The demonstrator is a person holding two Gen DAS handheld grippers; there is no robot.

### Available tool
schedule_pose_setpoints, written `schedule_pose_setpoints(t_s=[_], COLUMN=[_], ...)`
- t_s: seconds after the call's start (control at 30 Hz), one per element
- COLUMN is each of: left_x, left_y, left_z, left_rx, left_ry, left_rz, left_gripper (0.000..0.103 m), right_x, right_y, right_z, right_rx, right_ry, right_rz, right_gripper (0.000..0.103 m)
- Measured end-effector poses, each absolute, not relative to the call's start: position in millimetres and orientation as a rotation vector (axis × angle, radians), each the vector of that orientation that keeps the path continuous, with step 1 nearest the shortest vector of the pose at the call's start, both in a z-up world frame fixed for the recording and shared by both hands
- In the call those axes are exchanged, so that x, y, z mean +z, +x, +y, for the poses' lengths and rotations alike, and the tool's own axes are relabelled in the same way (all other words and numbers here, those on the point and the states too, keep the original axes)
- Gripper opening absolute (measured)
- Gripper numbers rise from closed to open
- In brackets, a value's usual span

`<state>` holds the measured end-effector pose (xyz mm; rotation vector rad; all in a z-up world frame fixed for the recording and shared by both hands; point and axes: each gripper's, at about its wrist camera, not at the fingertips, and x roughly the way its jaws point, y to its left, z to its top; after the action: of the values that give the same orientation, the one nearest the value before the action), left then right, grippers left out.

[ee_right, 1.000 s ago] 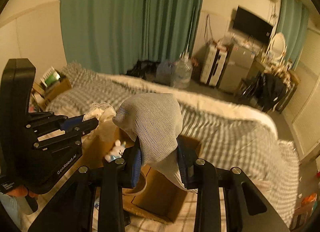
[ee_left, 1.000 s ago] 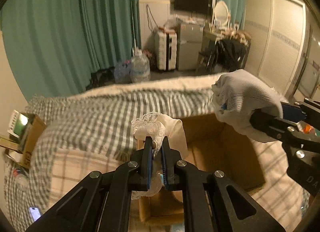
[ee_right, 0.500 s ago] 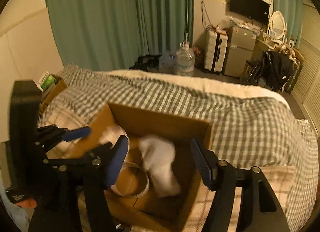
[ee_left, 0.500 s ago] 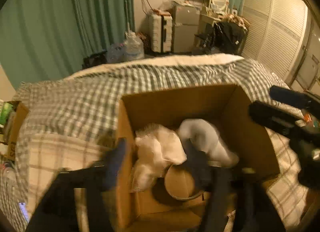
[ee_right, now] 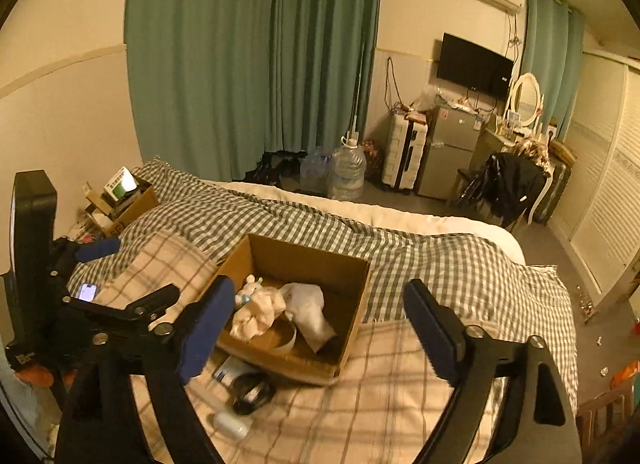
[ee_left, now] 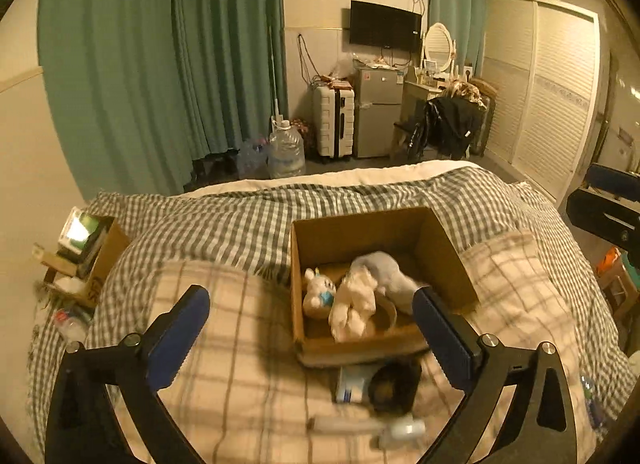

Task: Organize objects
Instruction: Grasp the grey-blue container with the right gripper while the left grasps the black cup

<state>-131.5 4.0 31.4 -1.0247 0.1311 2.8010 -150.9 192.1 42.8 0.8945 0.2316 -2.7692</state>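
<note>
An open cardboard box (ee_left: 440, 240) (ee_right: 352, 304) stands on the bed. Inside lie a cream lace cloth (ee_left: 354, 304) (ee_right: 258, 312), a white sock-like cloth (ee_left: 384, 268) (ee_right: 310, 308), a small white plush toy (ee_left: 318, 292) (ee_right: 250, 286) and a tape roll (ee_right: 286, 338). My left gripper (ee_left: 312, 336) is open and empty, raised above the box's near side. My right gripper (ee_right: 318, 324) is open and empty, held back above the box.
In front of the box on the checked blanket (ee_left: 240, 364) lie a black round object (ee_left: 394, 384) (ee_right: 250, 390), a flat packet (ee_left: 352, 382) and a white tube (ee_left: 400, 430) (ee_right: 232, 424). A phone (ee_right: 87, 291) lies at left. A bedside box (ee_left: 96, 260) holds clutter.
Both grippers opened and dropped their cloths into the box, then pulled back and up. The lace cloth and the white cloth now lie inside the box.
</note>
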Motion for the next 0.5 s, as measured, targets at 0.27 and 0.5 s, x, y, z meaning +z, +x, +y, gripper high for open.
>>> schedule_pose_setpoints(t_s=[0.27,0.5], left_x=[-4,-53], left_y=[-73,-62], left_z=[-19,-38], left_rx=[2.821,2.92], left_ry=[-1.051,-1.135], left_rz=[0.004,-0.015], left_gripper=[0.103,0.103], right_x=[-1,-95], right_y=[-93,-98], right_z=[171,147], right_rx=[-2.795,-2.693], right_ry=[0.901,1.135], right_rz=[0.26,0.24], right_gripper=[0.102,0.102])
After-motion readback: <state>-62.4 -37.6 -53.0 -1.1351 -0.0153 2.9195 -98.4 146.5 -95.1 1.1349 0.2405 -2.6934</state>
